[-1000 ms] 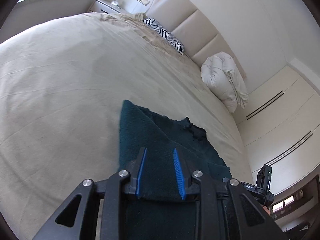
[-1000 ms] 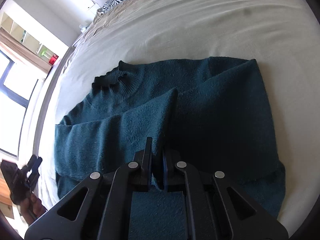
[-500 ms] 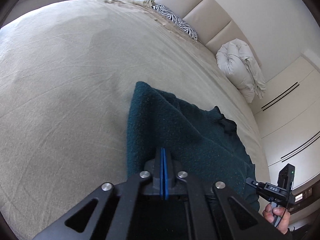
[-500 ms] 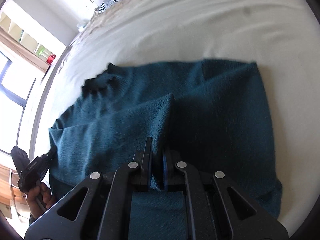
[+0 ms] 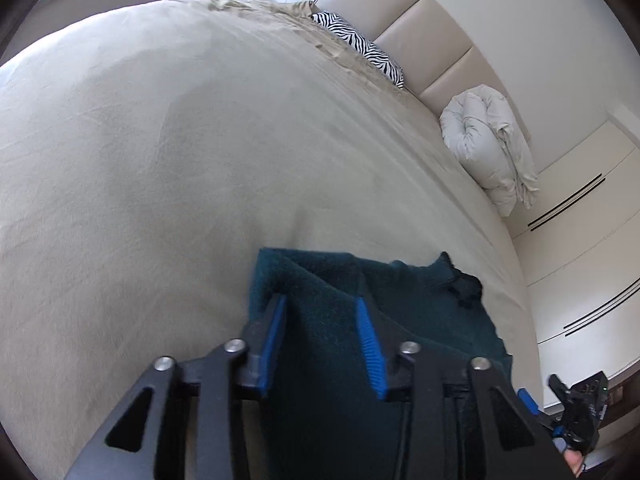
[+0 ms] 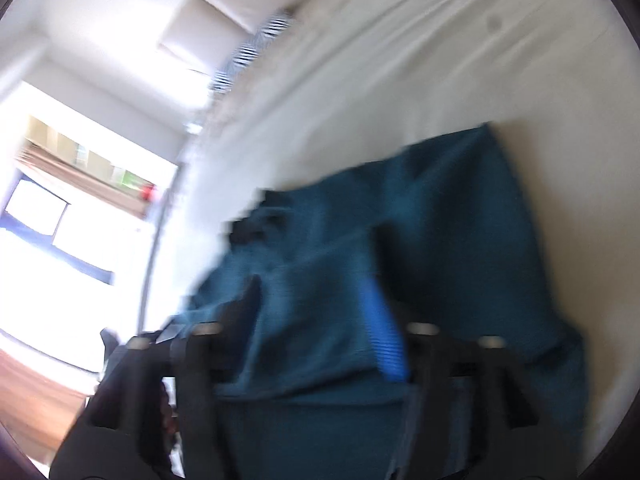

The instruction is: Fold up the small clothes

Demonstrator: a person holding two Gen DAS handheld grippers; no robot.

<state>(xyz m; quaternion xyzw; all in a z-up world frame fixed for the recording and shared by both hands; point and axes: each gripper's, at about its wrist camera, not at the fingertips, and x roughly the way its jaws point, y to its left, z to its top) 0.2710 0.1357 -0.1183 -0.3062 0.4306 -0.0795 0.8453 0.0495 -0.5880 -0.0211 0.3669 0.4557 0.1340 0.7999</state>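
- Two grippers hover over a teal sweater (image 5: 420, 320) lying on the beige bed (image 5: 160, 160).
- Left gripper (image 5: 322, 340): jaws just opening, spread, cloth beneath, unpinched.
- Right gripper (image 6: 320, 332): jaws just opening wide, blurred, sweater loose between.

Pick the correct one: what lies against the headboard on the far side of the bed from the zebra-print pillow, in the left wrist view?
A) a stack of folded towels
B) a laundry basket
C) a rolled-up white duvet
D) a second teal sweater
C: a rolled-up white duvet rests against the padded headboard, apart from the zebra-print pillow.
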